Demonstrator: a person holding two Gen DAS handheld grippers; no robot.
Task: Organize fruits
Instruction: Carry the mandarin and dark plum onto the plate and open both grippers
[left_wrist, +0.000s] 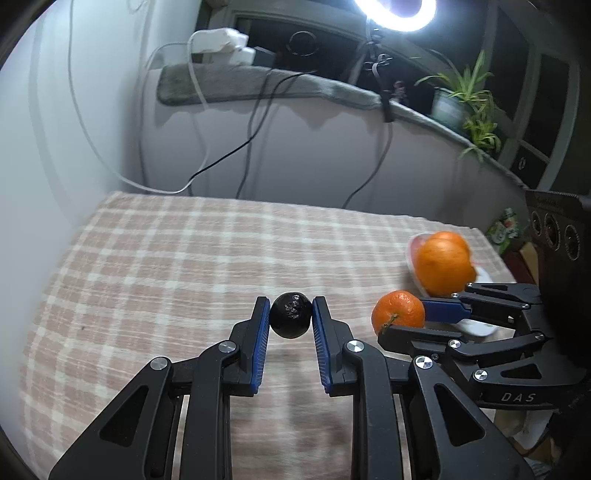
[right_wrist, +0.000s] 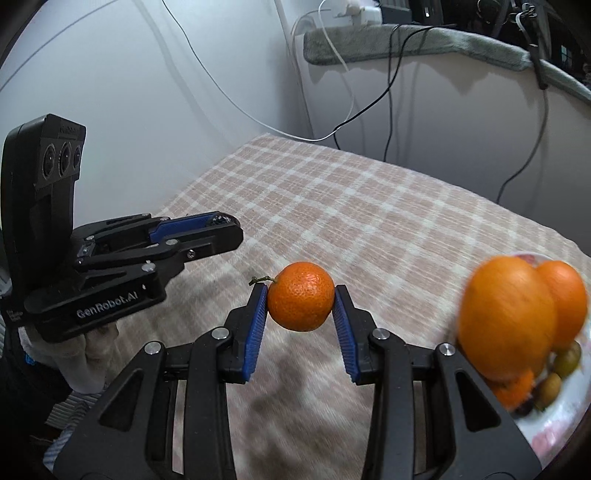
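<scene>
A small, round, glossy black fruit (left_wrist: 290, 315) is clamped between the blue pads of the left gripper (left_wrist: 290, 317) above the checked cloth (left_wrist: 166, 258), while a pebbled orange mandarin (right_wrist: 301, 296) with a short stem is pinched by the right gripper (right_wrist: 301, 301) near the plate (right_wrist: 561, 413) of oranges (right_wrist: 508, 317).

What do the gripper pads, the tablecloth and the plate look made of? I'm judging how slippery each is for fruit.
Gripper pads: blue, finely ribbed, matte; probably rubber or soft plastic.
Tablecloth: woven fabric, pink and cream check, matte, slightly rumpled.
Plate: white, smooth and glossy with a faint pink pattern; ceramic or melamine, blur leaves it open.
</scene>
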